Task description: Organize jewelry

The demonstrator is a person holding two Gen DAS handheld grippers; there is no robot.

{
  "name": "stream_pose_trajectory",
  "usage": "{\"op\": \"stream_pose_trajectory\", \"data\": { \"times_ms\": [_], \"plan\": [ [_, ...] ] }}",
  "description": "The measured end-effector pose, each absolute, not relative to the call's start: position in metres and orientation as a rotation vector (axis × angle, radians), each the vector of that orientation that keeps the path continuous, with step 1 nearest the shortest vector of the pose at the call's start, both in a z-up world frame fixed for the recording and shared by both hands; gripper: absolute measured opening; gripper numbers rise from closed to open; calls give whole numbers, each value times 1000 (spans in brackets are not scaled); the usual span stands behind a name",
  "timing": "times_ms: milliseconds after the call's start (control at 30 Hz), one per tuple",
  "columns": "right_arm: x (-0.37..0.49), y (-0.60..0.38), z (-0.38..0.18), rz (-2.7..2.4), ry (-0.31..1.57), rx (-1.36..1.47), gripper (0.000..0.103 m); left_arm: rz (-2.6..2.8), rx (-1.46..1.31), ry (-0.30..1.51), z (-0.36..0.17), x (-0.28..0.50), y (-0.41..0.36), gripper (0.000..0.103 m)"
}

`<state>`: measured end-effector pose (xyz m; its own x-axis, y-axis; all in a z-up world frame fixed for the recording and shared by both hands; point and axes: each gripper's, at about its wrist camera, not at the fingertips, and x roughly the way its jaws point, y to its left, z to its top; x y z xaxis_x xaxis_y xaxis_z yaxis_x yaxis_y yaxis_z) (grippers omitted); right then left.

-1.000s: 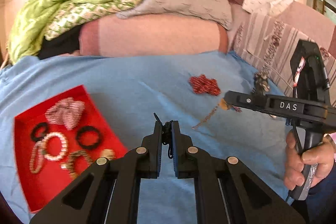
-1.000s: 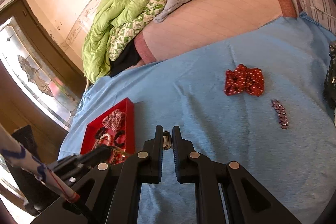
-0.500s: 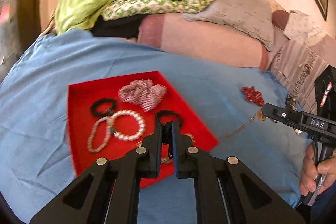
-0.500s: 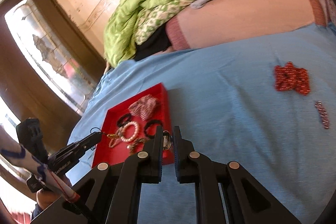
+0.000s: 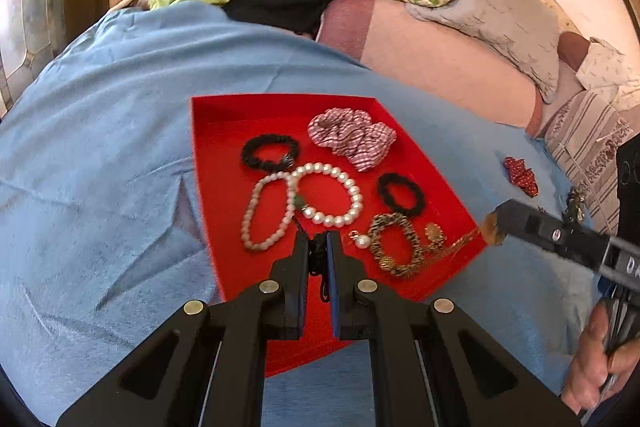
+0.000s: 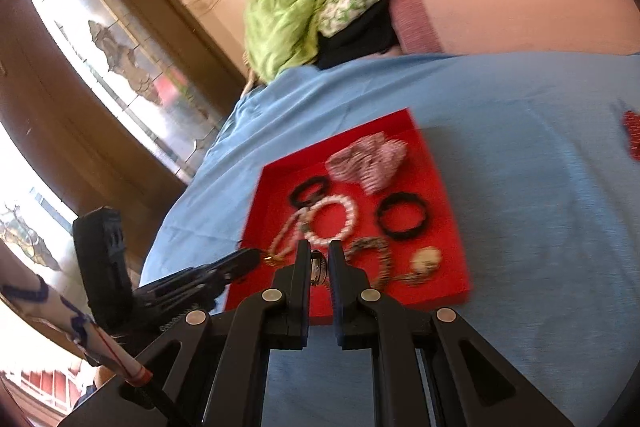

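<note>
Both grippers' fingers stand narrow: the left gripper (image 5: 318, 247) pinches a dark cord (image 5: 319, 259), the right gripper (image 6: 319, 259) a small metal piece (image 6: 319, 267) with a gold chain (image 5: 460, 241) trailing onto the tray (image 5: 216, 155). Each hangs over the tray's near edge. Half a second ago the right gripper was off to the side above the bed (image 5: 100, 147); now it reaches the tray corner. Pearl bracelets (image 5: 328, 193), black bands (image 5: 400, 195) and a scrunchie (image 5: 352, 137) fill the tray; a red bow (image 5: 520, 175) lies apart.

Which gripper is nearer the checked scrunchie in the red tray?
Left, though narrowly. The left gripper is over the tray's near middle, below the scrunchie; the right gripper is at the tray's right edge.
</note>
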<state>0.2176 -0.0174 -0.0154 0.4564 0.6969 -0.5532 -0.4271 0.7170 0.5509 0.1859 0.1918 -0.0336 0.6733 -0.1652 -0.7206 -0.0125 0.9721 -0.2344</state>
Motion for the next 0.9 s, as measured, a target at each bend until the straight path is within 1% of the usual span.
{"op": "stream_pose_trajectory", "data": {
  "times_ms": [167,467,900],
  "plan": [
    [220,11,-32,727,888,349,10,-84,-220,854,-40,188,195,8],
    [234,25,-62,710,972,347,10,-78,-216,891,-49,194,196,8],
    [243,27,-78,683,1013,321,10,-85,-200,924,-55,199,193,8]
  ]
}}
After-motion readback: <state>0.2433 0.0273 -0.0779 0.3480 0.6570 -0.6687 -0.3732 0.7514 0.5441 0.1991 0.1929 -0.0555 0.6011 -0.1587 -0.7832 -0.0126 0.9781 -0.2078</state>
